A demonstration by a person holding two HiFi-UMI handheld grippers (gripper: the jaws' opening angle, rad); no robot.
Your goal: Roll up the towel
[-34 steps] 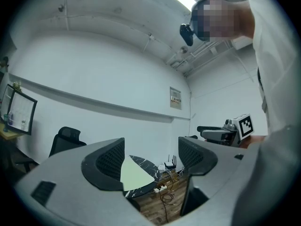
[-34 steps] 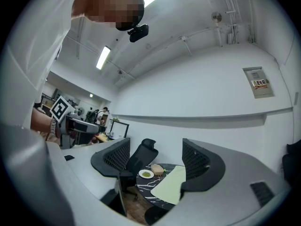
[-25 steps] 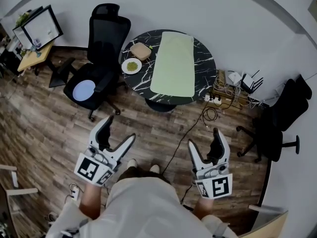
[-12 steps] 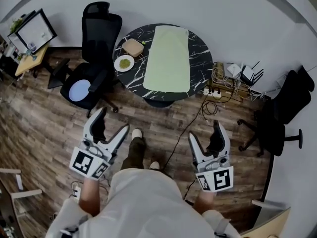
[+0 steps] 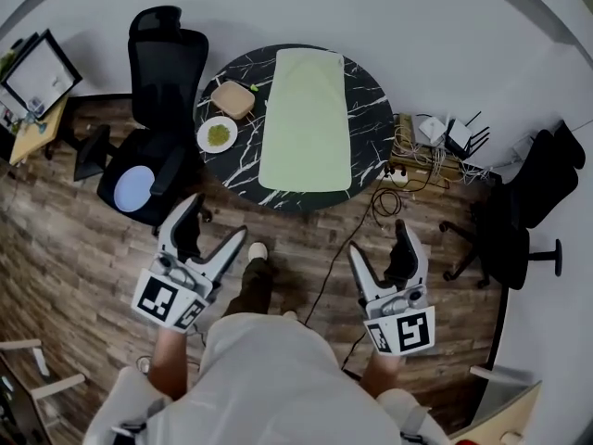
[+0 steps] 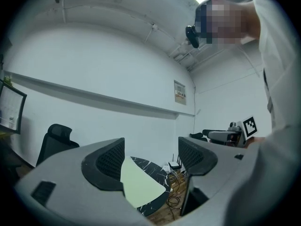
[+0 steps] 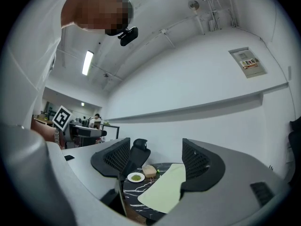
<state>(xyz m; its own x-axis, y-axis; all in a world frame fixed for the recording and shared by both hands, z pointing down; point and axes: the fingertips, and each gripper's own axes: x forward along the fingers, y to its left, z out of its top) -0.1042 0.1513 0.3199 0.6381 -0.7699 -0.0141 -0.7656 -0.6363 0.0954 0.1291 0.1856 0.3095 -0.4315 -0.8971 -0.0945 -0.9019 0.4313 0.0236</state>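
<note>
A: From the left, then. Left gripper (image 5: pixel 216 221): held above the wood floor (image 5: pixel 93 239), short of the round table (image 5: pixel 371 109) and well apart from it. Opened wide, with nothing gripped.

B: And the towel (image 5: pixel 306 123)?

A: Spread flat and pale green down the middle of the table, near end at the table's near edge. Ahead of both claws, touched by neither.

B: Further right?

A: Right gripper (image 5: pixel 380 244): also short of the table, toward its right side. Opened wide as well, holding nothing.

B: Anything else on the table?

A: 1 plate (image 5: pixel 218 134) with something green and 1 tan box (image 5: pixel 232 99), both on the table's left part, just beside the towel and not touching it. Left of the table, 1 black office chair (image 5: pixel 157 63). Right of the table, a tangle of cables (image 5: pixel 422 142).

B: Differences between views?

A: From the head view: the whole table top from above, plus both claws at once. From the left gripper view: only the towel's near end and the table's right part framed between the 2 jaws, and a wall sign (image 6: pixel 179 92) high behind the table. From the right gripper view: towel, plate, box and chair all framed between the jaws, far off.
</note>
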